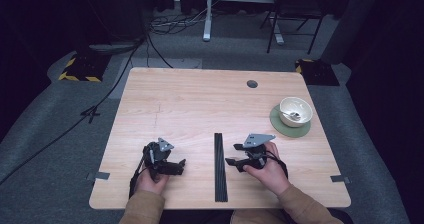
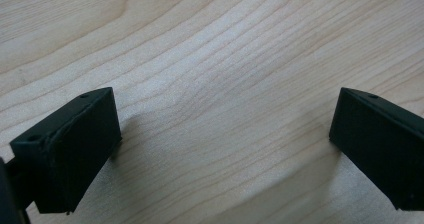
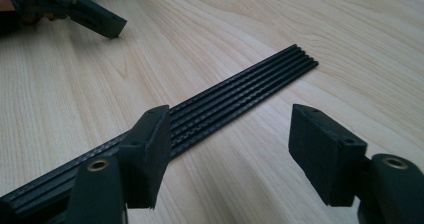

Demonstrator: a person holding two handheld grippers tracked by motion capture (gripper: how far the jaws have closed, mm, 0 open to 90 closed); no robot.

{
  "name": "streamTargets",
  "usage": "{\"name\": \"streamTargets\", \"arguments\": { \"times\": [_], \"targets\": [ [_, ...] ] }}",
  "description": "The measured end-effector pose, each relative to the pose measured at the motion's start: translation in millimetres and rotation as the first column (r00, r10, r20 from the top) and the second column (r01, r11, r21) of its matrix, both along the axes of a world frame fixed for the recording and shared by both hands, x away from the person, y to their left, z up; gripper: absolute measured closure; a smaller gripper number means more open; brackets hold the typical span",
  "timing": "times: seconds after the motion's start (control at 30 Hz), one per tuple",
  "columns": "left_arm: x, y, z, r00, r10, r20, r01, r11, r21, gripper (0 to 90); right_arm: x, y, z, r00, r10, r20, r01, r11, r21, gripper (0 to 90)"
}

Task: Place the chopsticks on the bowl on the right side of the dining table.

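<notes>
A long black ribbed strip lies flat on the wooden table, running from the front edge toward the middle. My right gripper sits just right of the strip with its jaws pointing at it. In the right gripper view the strip passes behind the left jaw, and the right gripper stands open over bare wood. My left gripper rests left of the strip, pointing right. It is open with only bare wood between its jaws. One of its jaws appears far off in the right gripper view.
A cream bowl with a spoon in it stands on a green coaster at the right edge. A round cable hole sits at the back. Tape tabs mark the front corners. Cables and chair legs lie on the floor beyond.
</notes>
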State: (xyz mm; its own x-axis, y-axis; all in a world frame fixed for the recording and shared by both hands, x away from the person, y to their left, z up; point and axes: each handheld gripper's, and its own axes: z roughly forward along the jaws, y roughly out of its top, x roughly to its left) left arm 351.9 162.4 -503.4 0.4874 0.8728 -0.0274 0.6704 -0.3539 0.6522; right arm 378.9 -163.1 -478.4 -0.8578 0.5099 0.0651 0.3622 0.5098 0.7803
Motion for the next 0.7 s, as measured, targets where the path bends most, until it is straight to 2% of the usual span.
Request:
{"name": "streamTargets", "arguments": {
  "times": [0.17,0.2,0.27,0.33,0.47,0.5,0.57,0.6,0.7],
  "targets": [
    [0.0,0.0,0.0,1.0,0.0,0.0,0.0,1.0,0.0,0.3,-2.2,8.4,-9.5,0.9999,0.009,0.007,-0.009,0.9999,-0.008,32.6],
    [0.0,0.0,0.0,1.0,0.0,0.0,0.0,1.0,0.0,0.3,-2.9,9.3,-10.8,1.0,0.003,0.002,-0.003,0.9999,-0.014,32.5],
    [0.0,0.0,0.0,1.0,0.0,0.0,0.0,1.0,0.0,0.3,-2.2,9.1,-13.1,0.9996,0.018,0.024,-0.017,0.999,-0.041,32.5],
    [0.0,0.0,0.0,1.0,0.0,0.0,0.0,1.0,0.0,0.3,-4.4,11.7,-14.5,1.0,-0.001,0.009,0.002,0.9995,-0.032,32.5],
    [0.0,0.0,0.0,1.0,0.0,0.0,0.0,1.0,0.0,0.3,-2.8,10.7,-16.6,0.9994,0.022,0.027,-0.02,0.9981,-0.058,32.2],
    [0.0,0.0,0.0,1.0,0.0,0.0,0.0,1.0,0.0,0.3,-5.1,13.1,-16.8,1.0,-0.005,0.001,0.005,0.9993,-0.038,32.2],
    [0.0,0.0,0.0,1.0,0.0,0.0,0.0,1.0,0.0,0.3,-4.3,13.0,-18.2,0.9999,0.01,0.012,-0.01,0.9989,-0.046,32.1],
    [0.0,0.0,0.0,1.0,-0.001,0.0,0.001,1.0,0.0,0.3,-2.6,11.6,-19.0,0.9991,0.027,0.034,-0.025,0.9973,-0.069,32.1],
    [0.0,0.0,0.0,1.0,0.0,0.0,0.0,1.0,0.0,0.3,-5.2,14.6,-20.3,1.0,0.003,0.008,-0.002,0.9988,-0.049,32.0]
  ]
}}
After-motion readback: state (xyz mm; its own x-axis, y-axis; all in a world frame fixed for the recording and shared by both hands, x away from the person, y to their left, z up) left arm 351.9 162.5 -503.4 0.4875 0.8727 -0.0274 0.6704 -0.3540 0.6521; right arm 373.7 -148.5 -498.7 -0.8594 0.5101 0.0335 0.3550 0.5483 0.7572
